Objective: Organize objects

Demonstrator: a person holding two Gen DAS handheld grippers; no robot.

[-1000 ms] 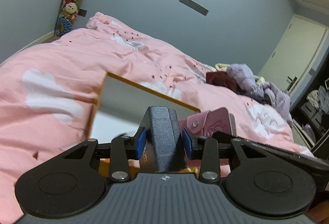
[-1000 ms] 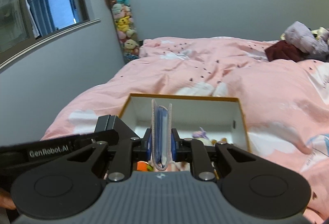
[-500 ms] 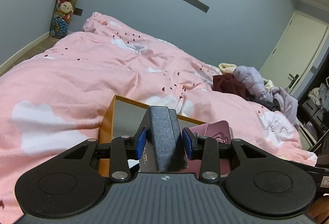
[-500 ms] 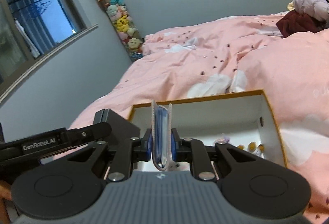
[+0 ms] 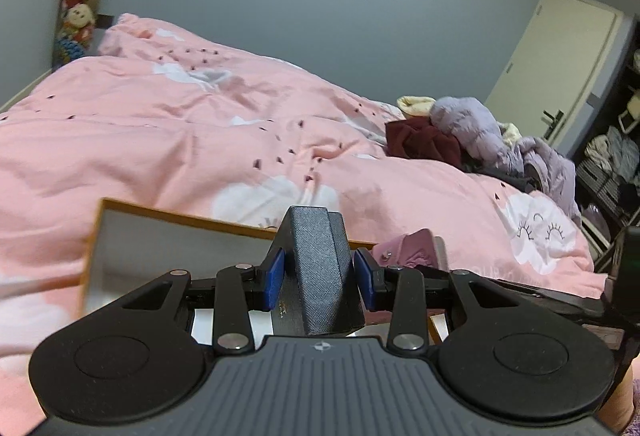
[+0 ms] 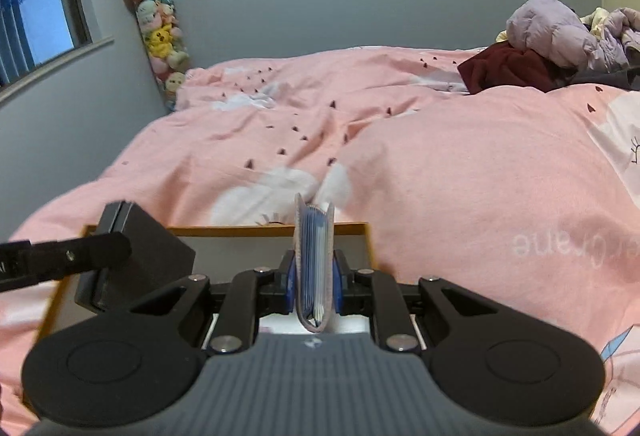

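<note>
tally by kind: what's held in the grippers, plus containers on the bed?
Dark case, held in left gripper: 1
Pink card holder, held in right gripper: 1
Open box on bed: 1
Total: 3

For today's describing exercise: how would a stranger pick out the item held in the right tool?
Find the pink bed, then the orange-rimmed box on it. Above the box, the right tool clamps a slim pink card wallet with blue leaves, unlike the bulky dark case beside it.
</note>
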